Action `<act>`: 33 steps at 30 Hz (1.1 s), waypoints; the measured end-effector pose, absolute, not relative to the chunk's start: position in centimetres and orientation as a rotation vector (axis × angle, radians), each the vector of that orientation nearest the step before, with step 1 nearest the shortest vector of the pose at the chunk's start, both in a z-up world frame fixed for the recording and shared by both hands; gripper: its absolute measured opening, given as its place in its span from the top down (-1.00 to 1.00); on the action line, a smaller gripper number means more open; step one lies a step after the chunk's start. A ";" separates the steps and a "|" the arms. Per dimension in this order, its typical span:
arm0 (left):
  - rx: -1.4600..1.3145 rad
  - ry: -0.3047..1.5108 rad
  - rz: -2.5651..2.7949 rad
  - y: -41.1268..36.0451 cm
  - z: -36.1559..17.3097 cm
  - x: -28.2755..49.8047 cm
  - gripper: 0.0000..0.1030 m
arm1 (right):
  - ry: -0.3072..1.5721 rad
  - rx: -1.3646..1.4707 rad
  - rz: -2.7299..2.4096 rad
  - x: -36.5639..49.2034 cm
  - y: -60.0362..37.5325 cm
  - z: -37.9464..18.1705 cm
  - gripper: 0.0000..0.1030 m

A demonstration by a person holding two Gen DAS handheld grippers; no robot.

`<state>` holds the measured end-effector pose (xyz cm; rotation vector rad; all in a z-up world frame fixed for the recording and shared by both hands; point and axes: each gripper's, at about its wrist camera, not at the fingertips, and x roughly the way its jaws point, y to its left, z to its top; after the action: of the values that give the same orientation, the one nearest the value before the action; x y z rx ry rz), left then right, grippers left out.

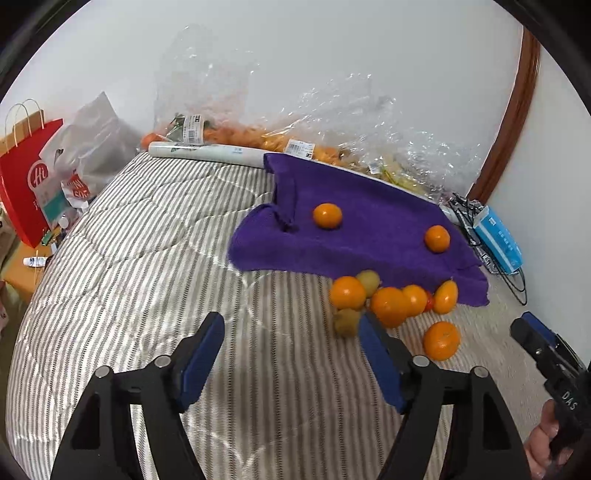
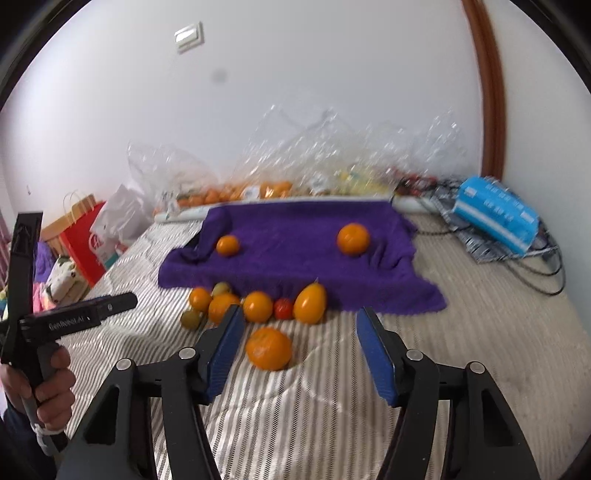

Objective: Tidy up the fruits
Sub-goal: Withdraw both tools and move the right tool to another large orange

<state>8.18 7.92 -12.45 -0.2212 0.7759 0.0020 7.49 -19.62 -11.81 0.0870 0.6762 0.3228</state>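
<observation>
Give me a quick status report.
Left gripper, right gripper open, empty. Two oranges on purple towel; fruit pile below it. Nothing blocking.

Wall: plain white (image 2: 332, 74), running straight across, far ahead of the tongs.
Switch plate: a pale one (image 2: 189, 36) sits high on that wall, up and left of the right tongs' line.
Door frame: curved brown wood trim (image 1: 517, 110), far ahead and to the right of both tongs.
Bed: a grey-and-white striped quilt (image 1: 147, 258) spreads directly under the tongs and runs on to the wall.
Left side: a low wooden surface (image 1: 22, 273) sits off the quilt's edge, left of the left tongs.
Light: even and soft, with faint bright patches on the quilt just ahead of the tongs.
</observation>
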 end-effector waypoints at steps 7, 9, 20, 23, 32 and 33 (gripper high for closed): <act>-0.205 0.823 0.028 9.2 -14.5 9.0 -0.48 | 0.767 0.054 0.356 9.1 -17.1 -14.8 -0.20; -0.206 0.829 0.027 9.5 -15.0 9.1 -0.48 | 0.786 0.036 0.356 9.6 -16.3 -15.6 -0.20; -0.216 0.820 -0.068 9.8 -16.6 9.5 -0.48 | 0.898 -0.042 0.348 12.0 -13.5 -18.0 -0.04; -0.221 0.829 -0.072 9.7 -16.7 9.6 -0.46 | 0.902 -0.078 0.335 11.9 -13.2 -18.2 0.11; -0.190 0.799 -0.148 8.4 -16.2 9.4 -0.43 | 0.902 -0.085 0.315 12.0 -13.2 -18.3 0.15; -0.204 0.783 -0.159 8.5 -16.0 9.2 -0.43 | 0.901 -0.085 0.308 12.0 -13.3 -18.3 0.16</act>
<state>9.18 8.53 -16.01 -0.2036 0.7834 -0.1595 12.04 -13.32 -18.28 -0.0847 0.9014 0.3076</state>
